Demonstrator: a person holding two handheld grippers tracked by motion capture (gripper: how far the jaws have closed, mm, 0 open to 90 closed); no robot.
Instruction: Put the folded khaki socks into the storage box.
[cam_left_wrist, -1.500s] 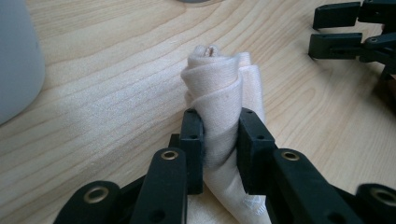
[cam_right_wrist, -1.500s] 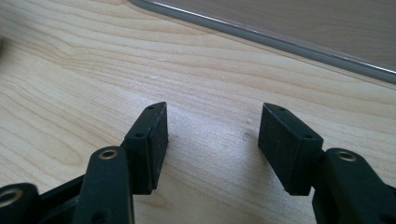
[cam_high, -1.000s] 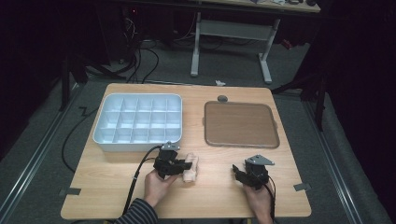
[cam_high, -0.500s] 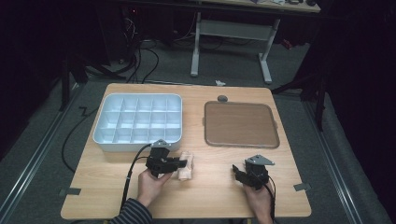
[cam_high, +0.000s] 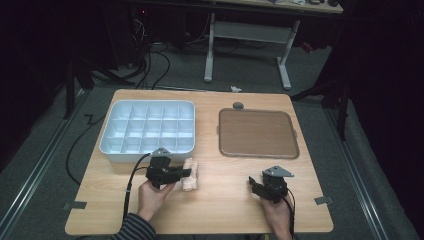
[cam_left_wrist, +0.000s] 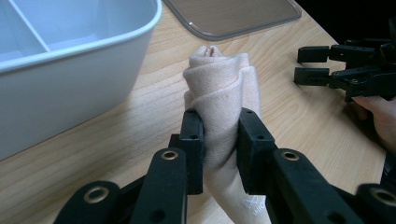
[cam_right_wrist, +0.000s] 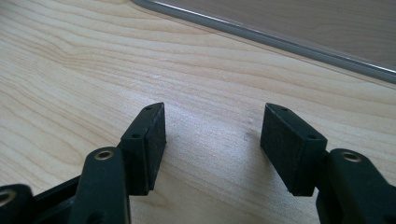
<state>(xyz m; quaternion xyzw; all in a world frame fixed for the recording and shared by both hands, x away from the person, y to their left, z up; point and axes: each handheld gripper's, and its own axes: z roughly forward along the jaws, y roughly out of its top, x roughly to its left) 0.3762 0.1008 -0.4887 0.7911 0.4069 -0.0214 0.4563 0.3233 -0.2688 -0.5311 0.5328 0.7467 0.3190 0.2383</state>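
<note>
The left gripper (cam_left_wrist: 219, 154) is clenched on a rolled beige cloth (cam_left_wrist: 223, 93), both black pads pressing into the roll's sides so the fabric pinches in between them. In the high view the left gripper (cam_high: 176, 172) points toward the table's right side, and the rolled beige cloth (cam_high: 190, 174) sits at its tip, on or just above the wooden table (cam_high: 225, 210); whether it touches the wood cannot be told. The roll is just in front of the near wall of the white compartment tray (cam_high: 116, 150), whose curved white side rises close at the left of the left gripper view (cam_left_wrist: 70, 93).

The right gripper (cam_right_wrist: 212, 140) is released, its jaws standing well apart over bare wood with nothing between them. In the high view the right gripper (cam_high: 259, 184) rests near the table's front edge, held by the person's right hand (cam_high: 276, 212), well apart from the cloth.

Beyond it lies a brown flat tray (cam_high: 257, 132) on the right half of the table, and a small grey round thing (cam_high: 238, 105) sits just behind that tray's far edge
</note>
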